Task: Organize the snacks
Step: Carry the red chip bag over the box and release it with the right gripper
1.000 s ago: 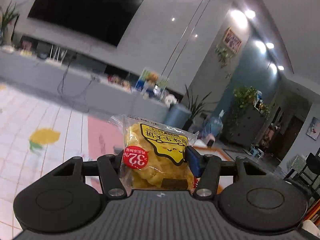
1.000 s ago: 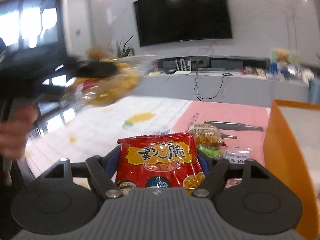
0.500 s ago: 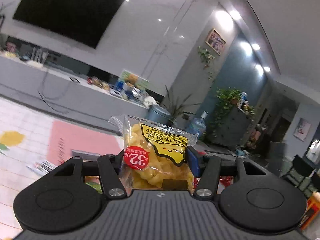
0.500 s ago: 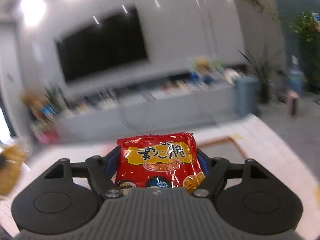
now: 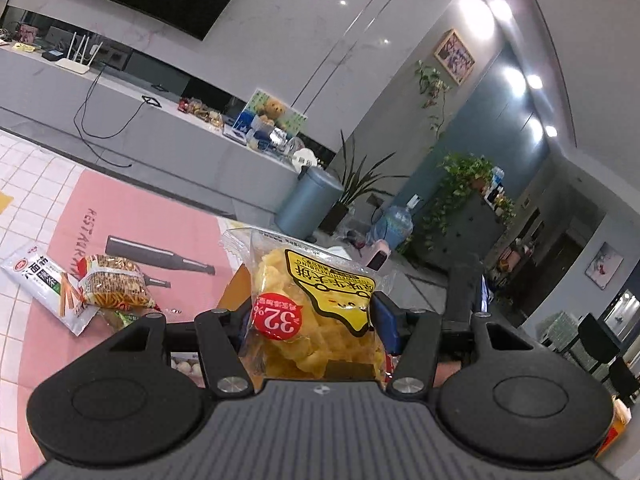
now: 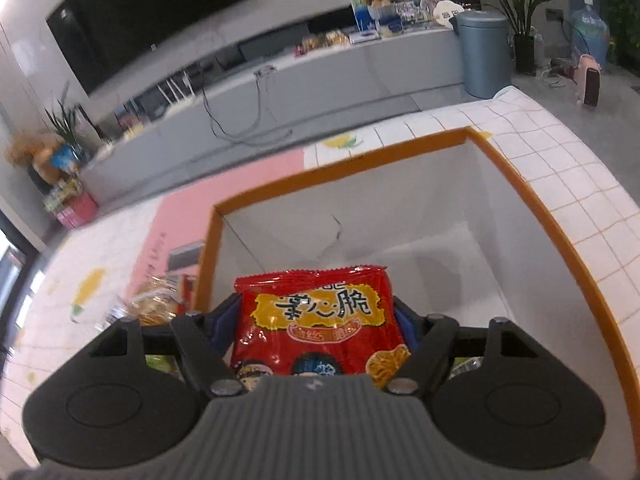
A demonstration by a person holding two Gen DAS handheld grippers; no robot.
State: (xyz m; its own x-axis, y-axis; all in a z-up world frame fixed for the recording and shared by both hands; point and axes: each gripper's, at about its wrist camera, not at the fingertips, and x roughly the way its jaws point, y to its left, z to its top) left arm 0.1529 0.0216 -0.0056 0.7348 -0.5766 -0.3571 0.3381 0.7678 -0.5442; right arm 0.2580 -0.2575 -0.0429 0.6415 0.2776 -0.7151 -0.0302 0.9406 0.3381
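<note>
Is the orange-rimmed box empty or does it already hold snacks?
Empty as far as visible: the box shows bare white floor; the red packet hides the near part.

Grippers: two, left (image 5: 312,320) and right (image 6: 316,320) | held snack packets: two, yellow packet (image 5: 316,320), red packet (image 6: 320,320) | orange-rimmed box (image 6: 560,236): one | packets lying on mat: at least two, noodle packet (image 5: 114,286), white stick packet (image 5: 44,286)

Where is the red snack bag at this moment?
In the right wrist view the red snack bag is clamped in the right gripper, held above the open orange-rimmed box, which stands on the tiled tablecloth.
</note>
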